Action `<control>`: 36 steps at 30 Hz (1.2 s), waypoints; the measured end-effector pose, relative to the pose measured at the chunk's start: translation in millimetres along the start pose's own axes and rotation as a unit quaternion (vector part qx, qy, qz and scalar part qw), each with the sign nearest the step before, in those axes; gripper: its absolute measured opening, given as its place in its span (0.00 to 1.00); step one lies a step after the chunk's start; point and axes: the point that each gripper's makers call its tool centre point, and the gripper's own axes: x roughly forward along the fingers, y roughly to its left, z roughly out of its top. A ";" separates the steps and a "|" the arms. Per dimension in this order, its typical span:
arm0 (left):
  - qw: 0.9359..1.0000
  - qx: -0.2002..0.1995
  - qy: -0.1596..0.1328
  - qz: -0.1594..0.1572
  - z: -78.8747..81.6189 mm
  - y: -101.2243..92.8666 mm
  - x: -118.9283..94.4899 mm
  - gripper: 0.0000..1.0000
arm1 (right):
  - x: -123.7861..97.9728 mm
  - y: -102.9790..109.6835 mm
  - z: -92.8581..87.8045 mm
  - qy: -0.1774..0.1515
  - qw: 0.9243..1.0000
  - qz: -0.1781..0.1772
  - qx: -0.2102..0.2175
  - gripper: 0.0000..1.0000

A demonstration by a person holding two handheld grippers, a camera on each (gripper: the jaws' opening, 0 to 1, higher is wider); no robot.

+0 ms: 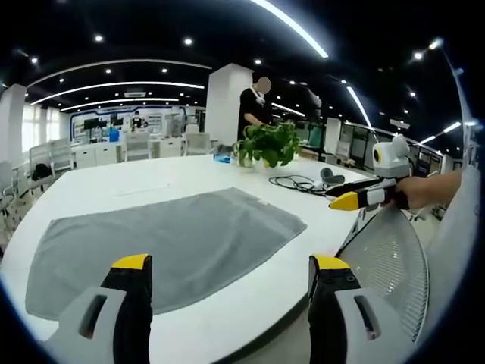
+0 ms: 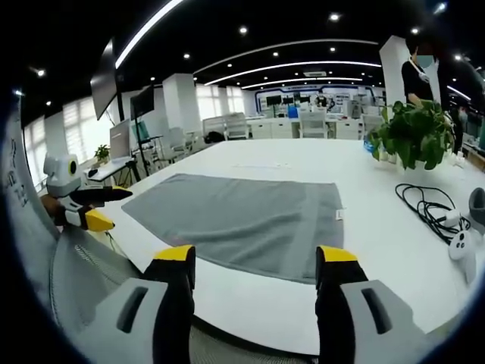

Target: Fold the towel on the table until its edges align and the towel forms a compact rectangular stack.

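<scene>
Flat grey cloth towel (image 2: 244, 221) lies spread on the white desk (image 2: 250, 155), unfolded, so you have every edge free. Your left gripper (image 1: 225, 273) and right gripper (image 2: 255, 263) hang back with jaws wide apart, empty, ready to take the near edge.

Left gripper (image 1: 227, 277): two grey-white jaws with black inner faces, yellow tips and a dark slot in each shell. Right gripper (image 2: 254, 265): same build. In the left gripper view, a white lens head is carried on it.
</scene>
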 end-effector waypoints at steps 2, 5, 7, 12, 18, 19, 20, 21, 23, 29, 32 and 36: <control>1.000 0.001 0.000 -0.001 -0.2 -0.2 0.0 0.87 | 0.0 0.1 -0.1 0.000 1.000 0.000 0.000 0.64; 1.000 0.000 -0.001 -0.002 -0.1 -0.2 0.0 0.87 | 0.2 0.1 -0.7 0.002 1.000 0.000 0.000 0.64; 1.000 0.000 -0.001 -0.002 0.1 -0.4 0.0 0.87 | 0.4 -0.1 -1.1 0.003 1.000 -0.001 0.000 0.64; 1.000 -0.004 0.008 -0.013 -2.5 -3.4 1.4 0.89 | 0.8 0.0 -2.0 0.006 1.000 0.000 0.001 0.64; 0.999 0.005 0.021 -0.047 -3.7 -16.2 3.1 0.91 | -0.9 4.7 1.3 0.001 1.000 0.014 -0.006 0.65; 0.998 0.007 0.028 -0.054 -4.9 -19.1 3.9 0.91 | -0.7 4.0 1.6 0.001 1.000 0.014 -0.004 0.65; 0.998 0.006 0.034 -0.056 -5.9 -19.9 4.5 0.91 | -0.9 3.1 1.8 0.002 1.000 0.012 -0.002 0.65; 0.998 0.006 0.038 -0.058 -6.7 -20.4 5.2 0.91 | -1.4 1.8 2.9 0.000 1.000 0.010 0.000 0.65; 0.997 0.008 0.043 -0.062 -5.6 -21.0 8.1 0.91 | -3.3 0.6 6.4 -0.006 1.000 0.012 0.004 0.65; 0.995 0.019 0.037 -0.091 8.1 -29.1 30.1 0.89 | -8.3 -2.8 18.5 -0.013 1.000 0.018 -0.009 0.64; 0.993 0.032 0.032 -0.106 17.0 -36.5 42.4 0.90 | -12.1 -14.1 28.3 -0.023 1.000 0.013 -0.013 0.64; 0.989 0.062 0.024 -0.130 28.1 -49.2 56.9 0.90 | -16.3 -32.0 40.0 -0.035 0.999 0.001 -0.006 0.64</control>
